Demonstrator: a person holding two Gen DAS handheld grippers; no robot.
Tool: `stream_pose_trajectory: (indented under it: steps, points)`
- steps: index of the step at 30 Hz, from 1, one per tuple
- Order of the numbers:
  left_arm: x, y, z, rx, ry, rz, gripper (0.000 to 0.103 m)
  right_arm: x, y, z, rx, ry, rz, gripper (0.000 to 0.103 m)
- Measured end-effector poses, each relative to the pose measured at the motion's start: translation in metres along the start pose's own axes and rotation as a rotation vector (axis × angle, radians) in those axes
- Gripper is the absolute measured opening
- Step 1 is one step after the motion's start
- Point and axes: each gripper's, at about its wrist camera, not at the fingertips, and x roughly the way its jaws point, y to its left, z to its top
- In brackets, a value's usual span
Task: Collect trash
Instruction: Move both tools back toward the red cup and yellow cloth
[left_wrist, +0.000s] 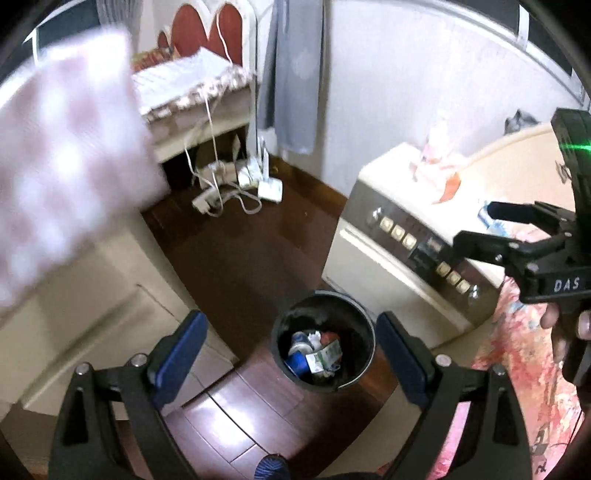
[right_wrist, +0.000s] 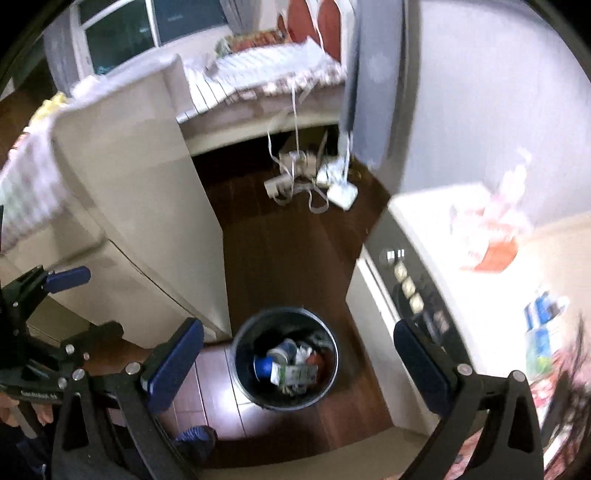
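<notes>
both claws hung over the bin (left_wrist: 323, 341), and both were empty. the left claw (left_wrist: 291, 354) had its blue pads spread wide apart, with nothing between them. the right claw (right_wrist: 299, 363) was spread wide too, holding nothing.

the bin stood on the dark wood floor (left_wrist: 236, 258), between a pale cupboard (right_wrist: 140, 206) and a cream box with buttons (left_wrist: 399, 236).

what could go wrong? more trash seemed to lie on top of that box: a crumpled pink and orange wrapper (right_wrist: 491, 236) and a blue and white pack (right_wrist: 543, 314). the wrapper looked thin and light, so i thought a claw might pinch only a corner and drop it on the floor on the way back. the two claws were near each other, so they could bump if both went for the same thing. the bin was small and light looking, and a low swing might tip it over. white cords (left_wrist: 229, 184) lay loose on the floor further back, and a foot could catch on them.

the bin was round and black, open at the top. it was part full. inside lay a blue can (right_wrist: 264, 367), a green and white carton (right_wrist: 295, 374), and some scrunched bits of paper. there was room for more.
</notes>
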Motion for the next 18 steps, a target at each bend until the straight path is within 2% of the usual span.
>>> stream_pose_trajectory:
  steps: [7,14,18]
  points:
    - [-0.057,0.013,0.015,-0.018,-0.108,0.049,0.094,-0.060,0.034,0.028,-0.038,-0.094,0.002,0.103]
    - [-0.114,0.057,0.025,-0.075,-0.225,0.132,0.094,-0.101,0.080,0.056,-0.086,-0.178,0.025,0.103]
    - [-0.140,0.097,0.028,-0.137,-0.275,0.195,0.094,-0.113,0.120,0.081,-0.109,-0.217,0.091,0.103]
